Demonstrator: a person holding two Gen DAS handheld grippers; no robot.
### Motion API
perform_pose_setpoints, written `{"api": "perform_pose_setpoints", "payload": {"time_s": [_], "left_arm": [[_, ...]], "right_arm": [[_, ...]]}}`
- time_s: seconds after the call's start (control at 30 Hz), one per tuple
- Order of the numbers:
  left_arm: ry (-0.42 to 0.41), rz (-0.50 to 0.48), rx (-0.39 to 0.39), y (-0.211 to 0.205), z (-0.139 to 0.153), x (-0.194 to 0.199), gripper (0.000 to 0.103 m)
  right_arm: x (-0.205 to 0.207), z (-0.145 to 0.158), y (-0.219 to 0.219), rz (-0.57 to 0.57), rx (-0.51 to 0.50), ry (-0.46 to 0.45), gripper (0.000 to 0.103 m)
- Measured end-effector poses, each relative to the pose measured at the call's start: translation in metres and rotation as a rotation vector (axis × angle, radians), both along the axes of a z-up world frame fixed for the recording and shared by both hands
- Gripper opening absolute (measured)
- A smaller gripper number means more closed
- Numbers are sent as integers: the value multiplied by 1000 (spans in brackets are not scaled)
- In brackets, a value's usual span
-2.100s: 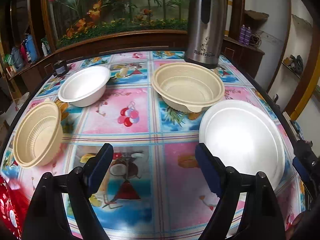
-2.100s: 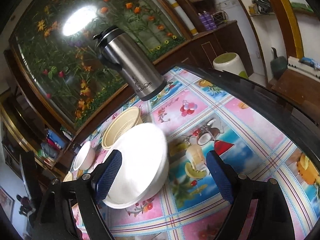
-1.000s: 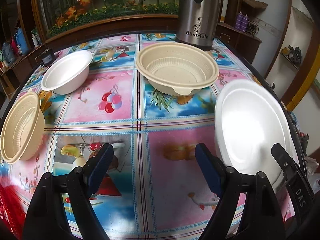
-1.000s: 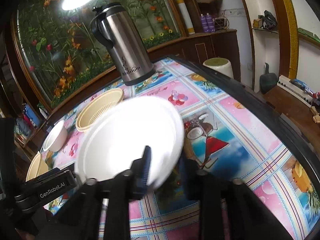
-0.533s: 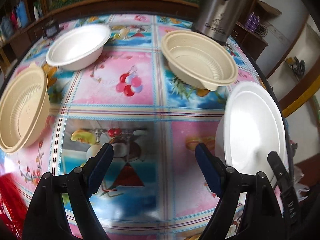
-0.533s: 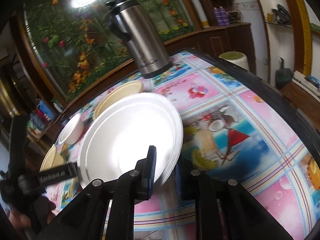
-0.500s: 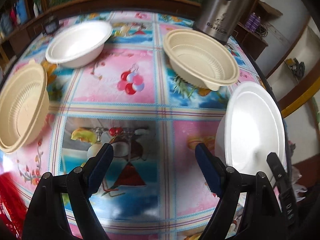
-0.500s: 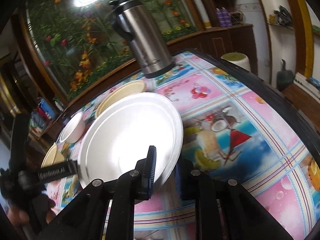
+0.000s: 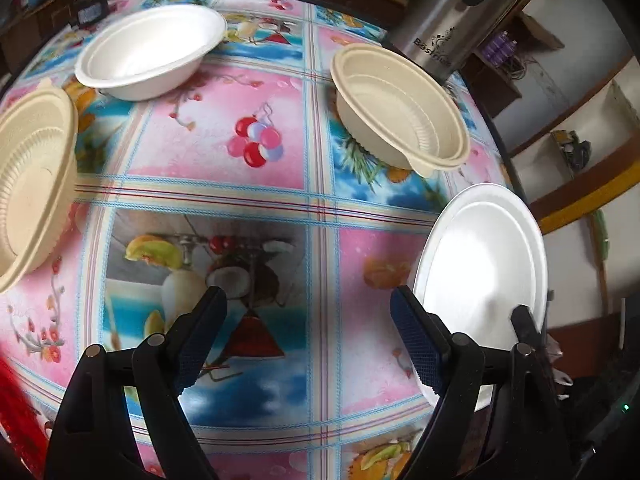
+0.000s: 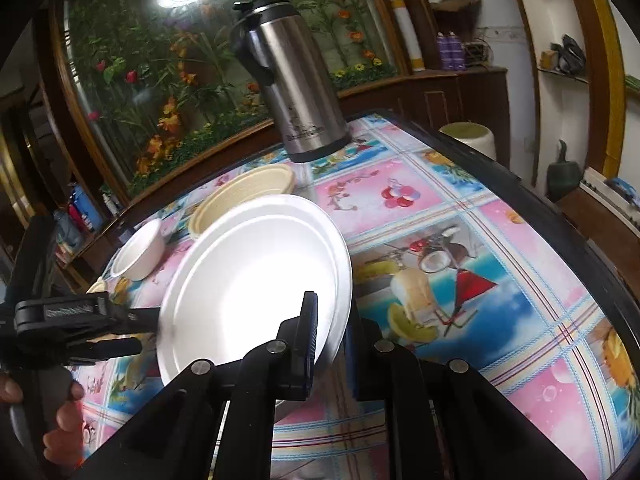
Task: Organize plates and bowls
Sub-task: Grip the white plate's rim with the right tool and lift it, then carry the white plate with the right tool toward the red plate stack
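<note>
My right gripper [image 10: 330,320] pinches the near rim of a white plate [image 10: 248,280], its jaws still closing on it; the plate tilts up off the tablecloth. In the left wrist view the same white plate [image 9: 484,264] stands at the right, with one right gripper finger [image 9: 524,324] on its rim. My left gripper [image 9: 306,304] hangs open over the tablecloth with nothing between its fingers. A beige bowl [image 9: 400,112] sits far right, a white bowl [image 9: 150,48] far left, and another beige bowl [image 9: 32,176] at the left edge.
A steel thermos [image 10: 296,80] stands at the table's far edge behind the beige bowl [image 10: 244,192]. The black table edge [image 10: 520,184] runs along the right. A hand holds the left gripper [image 10: 76,312] at the left. A red object [image 9: 16,412] lies at the near left corner.
The right gripper's jaws have narrowed on the plate rim and the plate has steadied at a tilt. The left gripper has swung to look more steeply down at the table.
</note>
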State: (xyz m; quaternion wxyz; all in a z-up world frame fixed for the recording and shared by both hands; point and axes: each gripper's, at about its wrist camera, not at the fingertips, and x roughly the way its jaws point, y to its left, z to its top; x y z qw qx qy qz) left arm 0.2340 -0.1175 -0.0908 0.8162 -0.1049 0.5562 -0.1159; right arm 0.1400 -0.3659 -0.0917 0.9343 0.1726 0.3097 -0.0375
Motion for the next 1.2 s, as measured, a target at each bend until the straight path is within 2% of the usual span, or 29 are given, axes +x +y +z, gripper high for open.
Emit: {"api": "perform_pose_setpoints", "payload": {"time_s": [0.07, 0.2, 0.3, 0.37, 0.5, 0.67, 0.8, 0.87, 0.93, 1.03, 1.2], "left_arm": [[0, 4, -22, 4, 2, 1, 84], [23, 16, -124, 16, 4, 4, 84], [-6, 24, -176, 20, 11, 2, 84], [-20, -10, -185, 13, 14, 0, 84], [-15, -87, -107, -12, 9, -2, 84], [-46, -76, -22, -19, 5, -4, 84], [-106, -65, 52, -22, 6, -7, 84], [-122, -68, 60, -24, 6, -9, 79], [-134, -78, 88, -28, 5, -10, 64], [-122, -93, 108, -31, -2, -8, 46], [-132, -112, 103, -35, -3, -11, 28]], "right_arm": [[-1, 1, 2, 3, -10, -8, 13], [-1, 0, -4, -6, 22, -8, 13], [-1, 0, -6, -32, 8, 1, 13], [-1, 0, -5, -18, 20, -1, 13], [0, -1, 3, 40, 24, -2, 13], [4, -5, 4, 82, 68, 37, 18], [2, -6, -5, 71, 138, 44, 37], [0, -6, -10, 54, 158, 33, 41], [0, -5, -13, 41, 169, 28, 44], [0, -5, -15, 27, 172, 27, 44], [0, -5, -13, 29, 157, 14, 42]]}}
